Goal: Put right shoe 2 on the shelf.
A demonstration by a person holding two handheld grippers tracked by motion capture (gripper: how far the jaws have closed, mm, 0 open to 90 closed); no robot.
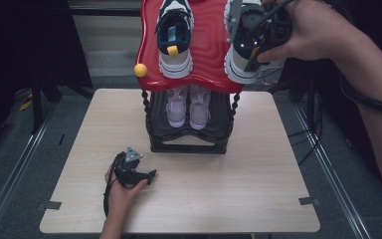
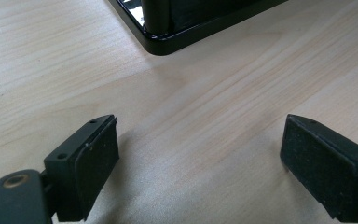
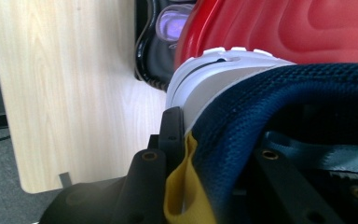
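The work in hand is to put a pair of sneakers on the top shelf of a two-level shoe rack. The right gripper (image 1: 252, 47) is closed on the heel collar of a white and navy sneaker with a yellow pull tab (image 1: 241, 62). In the right gripper view one jaw sits outside the heel and the other inside the navy collar (image 3: 279, 107), with the yellow tab pinched just beside the outer jaw. This shoe sits at the right edge of the wavy red plastic top shelf (image 1: 206, 45), directly under the gripper; I cannot tell if its sole rests fully on the shelf.

The matching white and navy sneaker (image 1: 175, 37) already stands on the red shelf, to the left of the gripper, so I judge that half is done. On the black lower shelf (image 1: 189, 134), below and nearer to the person, stands a pair of small pale lilac shoes (image 1: 188, 107).

The left gripper (image 1: 151, 175) lies on the light wooden table (image 1: 258, 189), its jaws wide apart and empty, near the black base of the rack (image 2: 168, 42).

What remains, I think, is to settle the held sneaker beside its partner and let go.
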